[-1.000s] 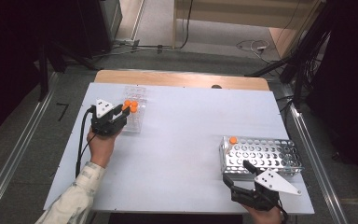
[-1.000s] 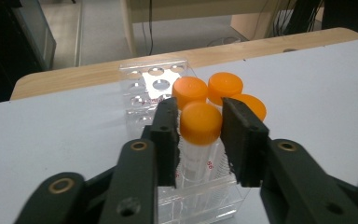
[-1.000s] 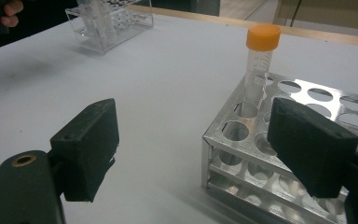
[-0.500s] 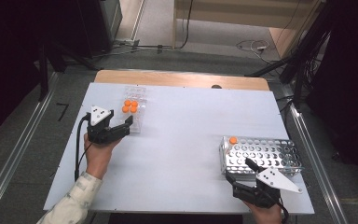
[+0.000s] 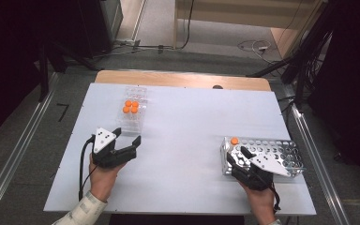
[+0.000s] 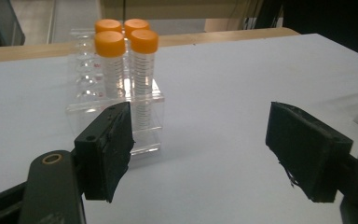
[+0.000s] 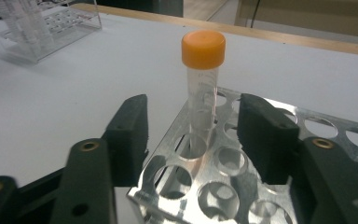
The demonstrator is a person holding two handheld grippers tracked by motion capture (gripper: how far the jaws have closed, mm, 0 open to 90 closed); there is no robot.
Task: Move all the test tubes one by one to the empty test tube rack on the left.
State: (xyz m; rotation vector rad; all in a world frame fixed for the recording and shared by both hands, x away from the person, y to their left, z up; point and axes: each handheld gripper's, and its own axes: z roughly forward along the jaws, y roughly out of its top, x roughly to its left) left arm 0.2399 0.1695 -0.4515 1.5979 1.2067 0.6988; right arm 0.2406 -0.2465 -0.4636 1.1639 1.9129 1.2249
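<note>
White laminate covers the bench [image 5: 187,136], with a wooden strip along its far edge. From the high view, a clear plastic rack [image 5: 132,111] stands at the far left of it and a perforated metal rack [image 5: 281,152] at the near right. That view counts four orange-capped tubes [image 5: 131,106] clustered in the clear rack; the left gripper view shows only three caps, but reveals the graduated markings on the tubes [image 6: 143,79] and the rack's transparent walls [image 6: 116,119]. A single orange-capped tube [image 5: 234,140] stands upright in a corner hole of the metal rack; the right gripper view shows its clear body [image 7: 203,93] seated in that hole.

The left gripper [image 5: 127,140] sits near the clear rack on its near side, apart from it, jaws wide and empty after just opening. The right gripper [image 7: 193,135] rests over the metal rack's corner; its jaws have just been closing and flank the lone tube, which stands just beyond them, with no contact visible.
</note>
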